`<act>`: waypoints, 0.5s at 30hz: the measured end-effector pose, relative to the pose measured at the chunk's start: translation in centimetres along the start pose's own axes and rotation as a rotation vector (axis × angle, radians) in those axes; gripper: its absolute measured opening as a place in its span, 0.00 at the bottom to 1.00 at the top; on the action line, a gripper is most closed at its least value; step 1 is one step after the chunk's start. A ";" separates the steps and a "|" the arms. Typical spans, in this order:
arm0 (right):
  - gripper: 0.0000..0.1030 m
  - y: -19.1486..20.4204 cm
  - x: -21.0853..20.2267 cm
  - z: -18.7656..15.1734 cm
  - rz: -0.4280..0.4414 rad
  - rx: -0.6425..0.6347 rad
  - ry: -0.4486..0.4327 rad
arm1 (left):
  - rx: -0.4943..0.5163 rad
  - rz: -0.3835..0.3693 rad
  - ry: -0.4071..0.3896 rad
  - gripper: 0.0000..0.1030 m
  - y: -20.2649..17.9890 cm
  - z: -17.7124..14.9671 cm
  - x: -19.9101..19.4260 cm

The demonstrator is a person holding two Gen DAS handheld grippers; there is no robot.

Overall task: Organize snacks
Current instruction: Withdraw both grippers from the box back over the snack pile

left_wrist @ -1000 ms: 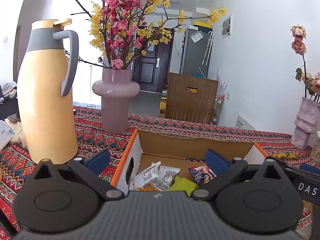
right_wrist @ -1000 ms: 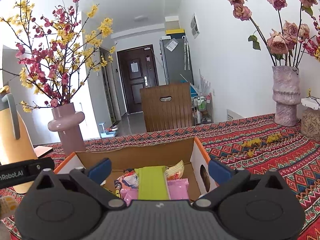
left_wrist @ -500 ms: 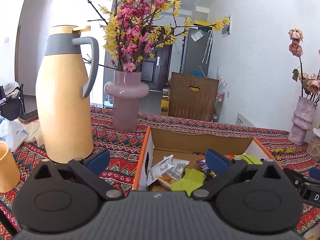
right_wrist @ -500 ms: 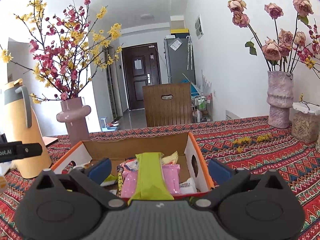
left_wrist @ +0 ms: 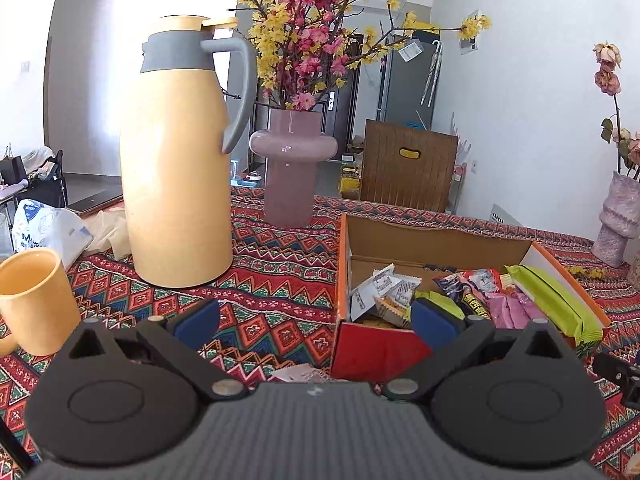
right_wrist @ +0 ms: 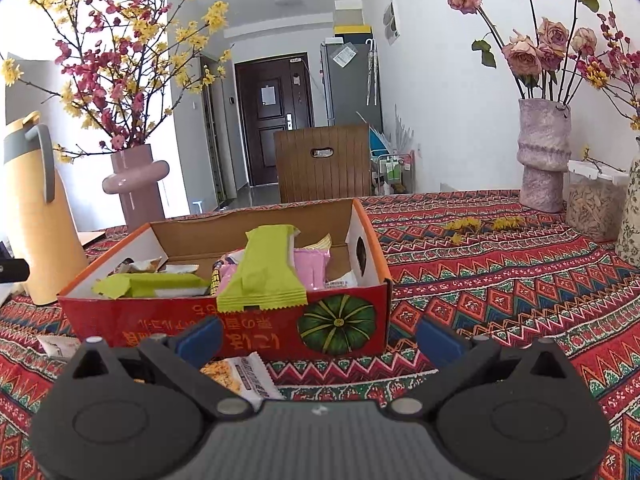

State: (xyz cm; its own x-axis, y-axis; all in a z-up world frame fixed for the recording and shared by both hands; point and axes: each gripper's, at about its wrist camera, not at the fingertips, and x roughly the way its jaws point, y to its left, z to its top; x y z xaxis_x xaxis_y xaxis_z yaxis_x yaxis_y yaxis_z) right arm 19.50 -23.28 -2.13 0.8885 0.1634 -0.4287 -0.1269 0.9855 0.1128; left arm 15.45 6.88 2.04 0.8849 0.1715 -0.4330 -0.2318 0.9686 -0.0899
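A red and orange cardboard box with a pumpkin picture stands on the patterned tablecloth and holds several snack packets. A green packet hangs over its front wall. Pink packets lie behind it. The box also shows in the left wrist view, with white packets inside. A loose snack packet lies on the cloth in front of the box, and another lies at the left. My right gripper is open and empty, just before the box front. My left gripper is open and empty at the box's left front corner.
A tall yellow thermos jug and a yellow mug stand left of the box. A mauve vase of blossom branches is behind. A rose vase and a lidded jar stand at the right. A wooden chair is beyond the table.
Both grippers have drawn back and away from the box, so its front wall and the loose packets on the cloth show. The green packet stays draped over the front wall.
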 end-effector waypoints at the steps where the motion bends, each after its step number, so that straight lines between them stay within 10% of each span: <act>1: 1.00 -0.2 0.2 -0.2 -0.002 0.007 -0.004 | 0.002 0.005 0.003 1.00 0.1 -0.1 0.0; 15: 1.00 -0.8 1.0 -1.2 -0.011 0.045 0.001 | 0.049 0.048 0.069 1.00 1.2 0.0 1.7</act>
State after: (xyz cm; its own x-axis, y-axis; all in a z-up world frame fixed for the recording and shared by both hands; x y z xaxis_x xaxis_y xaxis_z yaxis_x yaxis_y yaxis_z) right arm 19.93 -23.89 -3.67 0.8891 0.1529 -0.4314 -0.0972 0.9841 0.1485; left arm 16.65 8.37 1.21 0.8427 0.2071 -0.4969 -0.2517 0.9675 -0.0238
